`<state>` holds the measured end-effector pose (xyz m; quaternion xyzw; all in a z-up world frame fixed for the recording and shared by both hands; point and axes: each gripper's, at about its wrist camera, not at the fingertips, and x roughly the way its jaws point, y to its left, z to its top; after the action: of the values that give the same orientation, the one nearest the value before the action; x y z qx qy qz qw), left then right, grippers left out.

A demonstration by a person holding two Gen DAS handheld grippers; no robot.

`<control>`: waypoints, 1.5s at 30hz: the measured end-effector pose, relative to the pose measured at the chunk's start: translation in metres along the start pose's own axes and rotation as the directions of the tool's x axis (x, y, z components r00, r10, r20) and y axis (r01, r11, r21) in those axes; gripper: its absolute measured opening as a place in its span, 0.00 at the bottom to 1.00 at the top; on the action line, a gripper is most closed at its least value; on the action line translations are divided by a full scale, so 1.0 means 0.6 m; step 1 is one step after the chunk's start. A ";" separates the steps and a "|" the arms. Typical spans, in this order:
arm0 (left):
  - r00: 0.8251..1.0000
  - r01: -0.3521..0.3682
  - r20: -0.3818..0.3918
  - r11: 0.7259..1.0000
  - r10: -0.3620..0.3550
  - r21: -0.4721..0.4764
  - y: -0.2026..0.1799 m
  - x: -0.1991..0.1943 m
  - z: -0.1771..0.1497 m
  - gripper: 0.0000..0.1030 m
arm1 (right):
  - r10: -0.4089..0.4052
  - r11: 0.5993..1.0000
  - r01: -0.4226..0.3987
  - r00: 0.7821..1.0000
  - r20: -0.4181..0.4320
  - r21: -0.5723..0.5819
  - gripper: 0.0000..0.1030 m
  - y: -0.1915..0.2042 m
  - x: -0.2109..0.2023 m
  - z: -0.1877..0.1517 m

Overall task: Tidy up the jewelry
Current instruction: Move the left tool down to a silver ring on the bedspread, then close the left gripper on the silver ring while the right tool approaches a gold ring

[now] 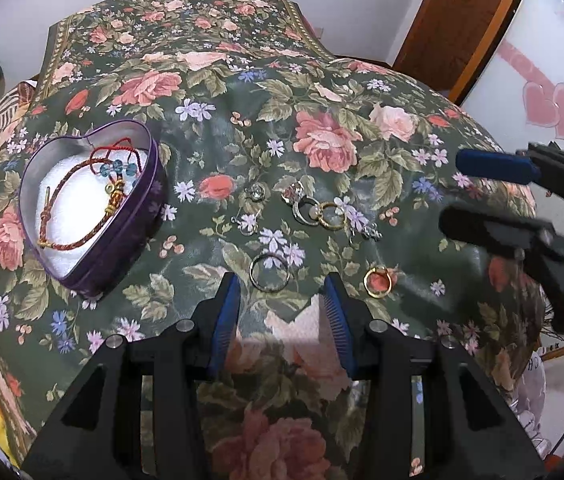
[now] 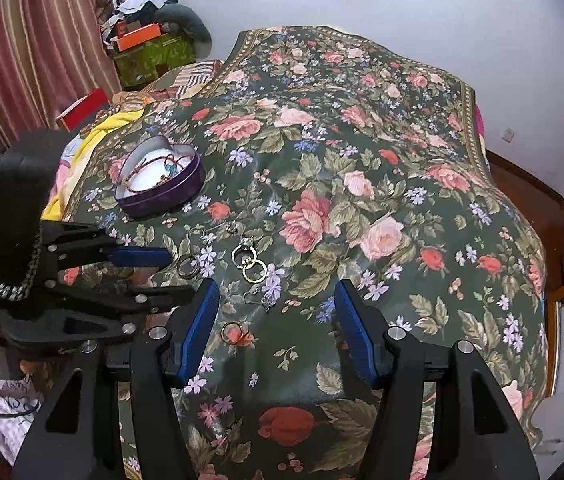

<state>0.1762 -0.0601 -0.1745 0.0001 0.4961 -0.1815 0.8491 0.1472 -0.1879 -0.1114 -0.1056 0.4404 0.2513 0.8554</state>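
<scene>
A purple heart-shaped tin [image 1: 144,208] [image 2: 186,188] sits on the floral cloth and holds red cord bracelets [image 1: 94,184] on white padding. Loose rings lie on the cloth: a silver ring [image 1: 269,272] [image 2: 187,267], a gold ring [image 1: 378,282] [image 2: 234,332], linked silver and gold rings [image 1: 320,212] [image 2: 250,264], and small silver pieces [image 1: 256,194]. My left gripper [image 1: 284,292] is open and empty just short of the silver ring. My right gripper [image 2: 276,300] is open and empty above the cloth, near the gold ring; it also shows in the left wrist view [image 1: 452,188].
The floral cloth [image 2: 362,160] covers a bed-like surface. Yellow fabric [image 2: 94,132] and piled clutter [image 2: 150,40] lie at the left. A wooden door frame [image 1: 462,20] and a white panel with pink hearts [image 1: 554,112] stand at the right.
</scene>
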 end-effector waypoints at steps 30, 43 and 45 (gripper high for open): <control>0.997 -0.032 0.069 0.999 0.029 0.040 0.001 -0.056 -0.031 0.19 | 0.120 0.990 -0.129 0.981 -0.152 -0.050 0.51 0.049 0.039 -0.015; 0.995 -0.020 0.094 1.000 0.020 -0.002 0.027 -0.076 -0.049 0.19 | 0.005 0.987 -0.050 0.959 -0.282 -0.153 0.30 0.066 0.087 -0.019; 0.995 -0.019 0.101 1.000 0.019 -0.005 0.030 -0.079 -0.049 0.19 | -0.005 0.985 -0.045 0.958 -0.285 -0.167 0.26 0.063 0.092 -0.023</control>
<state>0.1363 -0.0237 -0.1527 -0.0060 0.4529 -0.1722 0.8747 0.1447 -0.1424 -0.1625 -0.2096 0.5365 0.2792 0.7683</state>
